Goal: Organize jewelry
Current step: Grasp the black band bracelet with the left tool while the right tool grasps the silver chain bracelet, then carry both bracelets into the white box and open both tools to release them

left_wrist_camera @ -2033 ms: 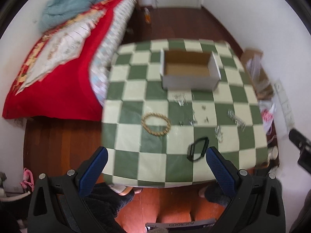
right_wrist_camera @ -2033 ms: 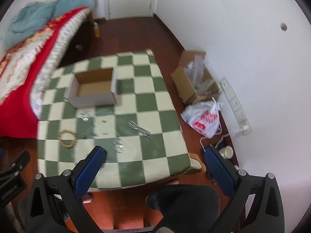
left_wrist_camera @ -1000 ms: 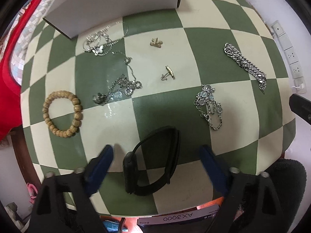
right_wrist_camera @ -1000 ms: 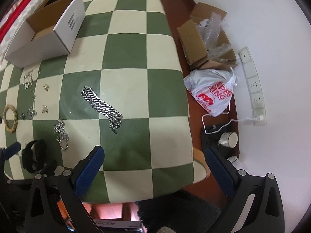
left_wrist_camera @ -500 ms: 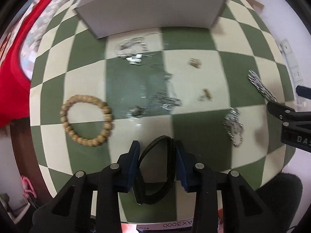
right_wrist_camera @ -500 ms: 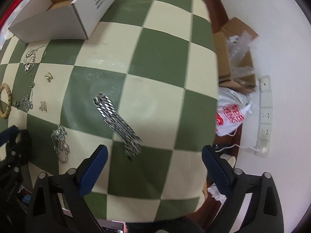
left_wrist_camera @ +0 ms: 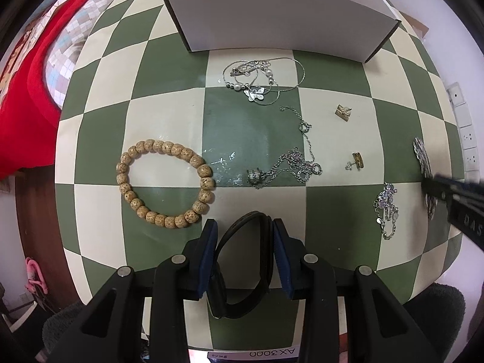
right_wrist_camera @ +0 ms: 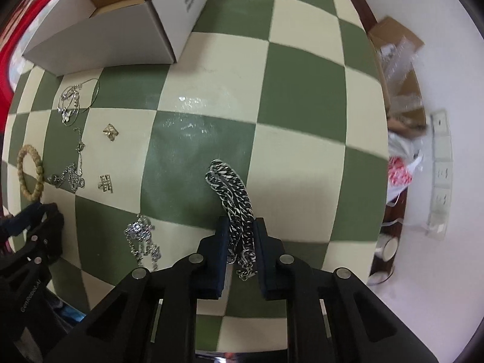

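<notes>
Both claws have come down from well above the surface and closed since the earlier frames. Left claw (left_wrist_camera: 244, 240) is now clamped on the black band (left_wrist_camera: 242, 260), which rests on the surface on the side of the beads (left_wrist_camera: 165, 183) away from the box (left_wrist_camera: 281, 27). Right claw (right_wrist_camera: 240, 243) is clamped on one end of the curb chain (right_wrist_camera: 231, 190); the rest of the chain lies flat, pointing toward the box (right_wrist_camera: 99, 42).

Progress, as judged: barely begun. What shows of the box interior holds nothing; the beads, butterfly necklace (left_wrist_camera: 257, 86), thin chain (left_wrist_camera: 290, 166), two earrings (left_wrist_camera: 343, 112) and charm bracelet (left_wrist_camera: 387, 208) lie loose between the box and the claws. Two pieces are gripped, neither lifted.

Only the right view shows the grip on the curb chain, plus the floor clutter beyond the surface edge. Only the left view shows the grip on the band and the butterfly detail.
</notes>
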The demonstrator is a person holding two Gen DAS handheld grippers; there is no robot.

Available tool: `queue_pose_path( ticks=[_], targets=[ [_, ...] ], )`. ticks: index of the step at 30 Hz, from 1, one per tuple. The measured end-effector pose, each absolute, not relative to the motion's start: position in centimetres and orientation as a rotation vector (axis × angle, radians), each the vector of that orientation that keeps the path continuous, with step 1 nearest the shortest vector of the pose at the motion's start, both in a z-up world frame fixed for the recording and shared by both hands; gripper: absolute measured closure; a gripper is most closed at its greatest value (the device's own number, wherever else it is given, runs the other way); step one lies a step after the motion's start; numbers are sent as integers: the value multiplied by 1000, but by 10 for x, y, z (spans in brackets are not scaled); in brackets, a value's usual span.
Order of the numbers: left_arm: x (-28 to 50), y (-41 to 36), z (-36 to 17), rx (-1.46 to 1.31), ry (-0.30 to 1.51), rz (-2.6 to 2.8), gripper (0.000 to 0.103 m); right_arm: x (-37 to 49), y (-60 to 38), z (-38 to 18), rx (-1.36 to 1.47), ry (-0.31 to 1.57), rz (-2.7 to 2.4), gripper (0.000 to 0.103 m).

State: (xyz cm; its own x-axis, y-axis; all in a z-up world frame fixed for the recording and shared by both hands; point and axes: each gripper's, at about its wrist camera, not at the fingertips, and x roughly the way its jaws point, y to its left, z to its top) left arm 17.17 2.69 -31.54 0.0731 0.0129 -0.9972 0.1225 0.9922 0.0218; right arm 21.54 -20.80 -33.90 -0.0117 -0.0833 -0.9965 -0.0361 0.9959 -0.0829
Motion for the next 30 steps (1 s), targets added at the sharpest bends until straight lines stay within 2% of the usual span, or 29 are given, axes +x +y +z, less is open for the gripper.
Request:
queue_pose_path(
  ticks=[5, 7, 9, 10, 12, 14, 16, 17, 19, 20, 25, 26, 30],
  targets=[
    [171, 40, -317, 80, 1494, -88, 70, 188, -228, -341, 205, 1663, -62, 87],
    [171, 50, -318, 73, 1493, -92, 70, 176, -240, -346, 398, 1706, -40, 92],
    [170, 46, -318, 73, 1492, -94, 70, 167, -249, -351, 540, 1734, -25, 90],
    [173, 31, -316, 76, 1492, -94, 70, 165, -251, -352, 548, 1740, -36, 84],
    [172, 26, -312, 75, 1489, -95, 70, 164, -251, -349, 516, 1710, -36, 61],
    [172, 31, -303, 67, 1490, -97, 70, 164, -240, -346, 429, 1708, -53, 48],
    [169, 18, -304, 54, 1493, -92, 70, 163, -224, -344, 326, 1708, -65, 46],
    [168, 22, -313, 43, 1495, -92, 70, 161, -215, -344, 263, 1703, -92, 47],
    [168, 24, -321, 16, 1503, -95, 70, 158, -198, -342, 128, 1673, -159, 60],
    [169, 26, -321, -8, 1509, -103, 70, 157, -192, -339, 109, 1642, -153, 88],
    [164, 52, -316, -112, 1548, -142, 70, 148, -181, -331, 146, 1595, -138, 92],
    [159, 55, -315, -114, 1546, -146, 70, 142, -178, -329, 169, 1579, -127, 97],
    [155, 71, -299, -119, 1530, -164, 70, 135, -180, -307, 255, 1510, -90, 97]
  ],
)
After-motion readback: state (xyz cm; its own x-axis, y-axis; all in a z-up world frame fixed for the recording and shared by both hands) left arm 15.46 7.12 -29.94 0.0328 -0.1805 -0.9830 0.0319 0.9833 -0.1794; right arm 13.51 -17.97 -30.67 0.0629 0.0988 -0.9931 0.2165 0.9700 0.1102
